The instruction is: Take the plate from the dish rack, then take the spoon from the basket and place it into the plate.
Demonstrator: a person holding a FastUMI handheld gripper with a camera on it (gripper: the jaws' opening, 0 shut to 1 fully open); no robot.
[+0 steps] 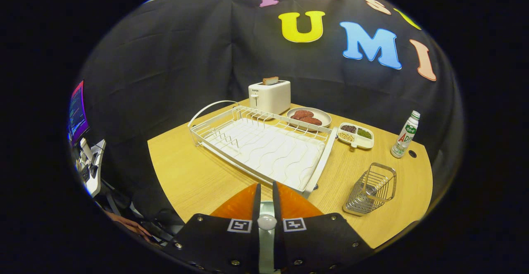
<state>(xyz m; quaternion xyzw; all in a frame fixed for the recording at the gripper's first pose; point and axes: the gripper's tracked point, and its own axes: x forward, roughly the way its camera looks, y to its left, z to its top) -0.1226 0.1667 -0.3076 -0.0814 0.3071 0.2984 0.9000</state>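
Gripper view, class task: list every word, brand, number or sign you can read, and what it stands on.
Toaster: brand mark, too small to read.
Bottle: label print, blurred.
Gripper, shut on spoon over plate: two square code tags, no words.

A pale wood-grain desk (194, 175) carries a white wire dish rack (264, 146) with a white wavy-ribbed tray. At the far edge stand a white toaster (269, 96) and a light plate of reddish-brown patties (308, 117). The black gripper (264, 191) with black-and-white square markers clamps an orange plate (239, 203). A silver wire basket (370, 189) sits near the right edge.
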